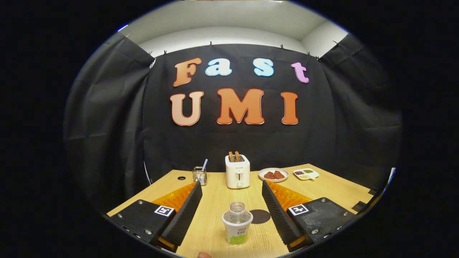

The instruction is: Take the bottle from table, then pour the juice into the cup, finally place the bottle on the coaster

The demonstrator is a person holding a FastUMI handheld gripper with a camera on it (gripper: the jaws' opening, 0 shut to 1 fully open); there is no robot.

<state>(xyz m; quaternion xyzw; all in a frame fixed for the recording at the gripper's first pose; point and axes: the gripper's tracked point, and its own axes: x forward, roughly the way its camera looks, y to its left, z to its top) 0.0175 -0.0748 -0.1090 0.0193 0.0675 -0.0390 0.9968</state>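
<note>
My single view rides on the gripper [232, 206], low over the table [218, 200], facing level toward the booth's back wall at 12 o'clock. Both fingers frame it, spread wide at 7 and 5 o'clock. The bottle [237, 223] stands close between them; the toaster [237, 171] sits far beyond.

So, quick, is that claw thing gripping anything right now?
Gripper: jaws open wide, holding nothing; the bottle stands between them, untouched.
</note>
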